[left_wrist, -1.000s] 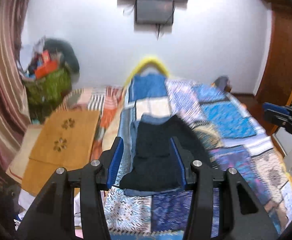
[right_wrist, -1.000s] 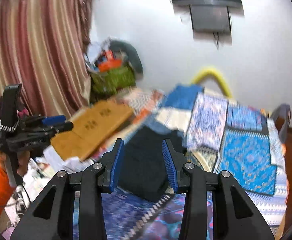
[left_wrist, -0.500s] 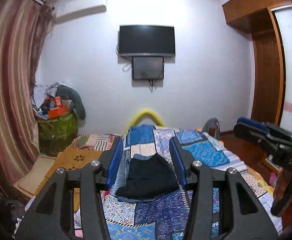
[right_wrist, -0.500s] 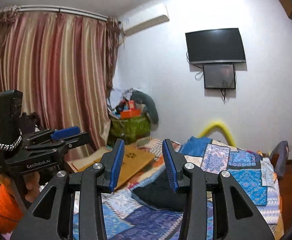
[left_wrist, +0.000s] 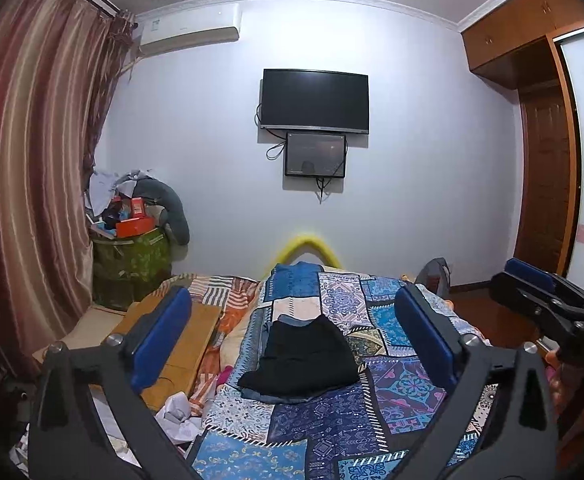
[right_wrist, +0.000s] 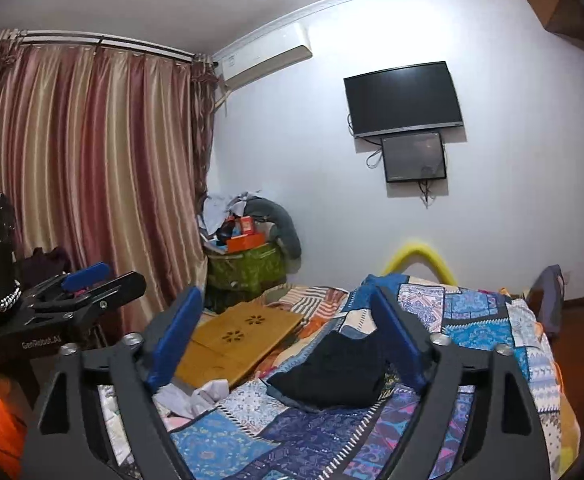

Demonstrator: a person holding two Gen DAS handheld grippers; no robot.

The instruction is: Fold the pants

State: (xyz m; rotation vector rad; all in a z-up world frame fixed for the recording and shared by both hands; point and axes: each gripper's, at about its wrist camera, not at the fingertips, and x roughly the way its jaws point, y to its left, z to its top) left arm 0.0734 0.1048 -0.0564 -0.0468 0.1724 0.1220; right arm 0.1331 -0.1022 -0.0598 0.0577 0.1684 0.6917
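Two grippers first, starting at the near edge. Opening the left gripper [left_wrist: 292,292] wide at the bottom of the left view, with nothing at all between its jaws. Opening the right gripper [right_wrist: 284,293] wide too, at the bottom of the right view, also gripping nothing. Probably letting go like this because of being done with the folding. Holding both up and clear of the bed [left_wrist: 404,392], not touching it, likely for a good look at the work.

Seeing one pair of pants [left_wrist: 304,356] in the middle of each view, past the blue pads. Lying as one small dark folded pile on the patchwork cover, with a strip of blue cloth peeking out from under it. Sitting flat near the middle of the bed, likely so as not to slide off.

Counting left of the bed: one wooden board [left_wrist: 183,344], lying flat and low, and some crumpled white paper [left_wrist: 179,408] at lower left. Cannot tell how many scraps.

Looking farther, to the back wall: one green bin [left_wrist: 131,264] stuffed full at middle left. One yellow bent tube [left_wrist: 308,244] behind the bed. Two dark screens in the upper middle, the small screen [left_wrist: 316,155] hanging under the big screen [left_wrist: 315,100]. One air conditioner [left_wrist: 189,28] at upper left, up high, likely for blowing air over the room. One striped curtain [left_wrist: 23,160] filling the left edge, one brown wardrobe [left_wrist: 544,160] on the right edge.
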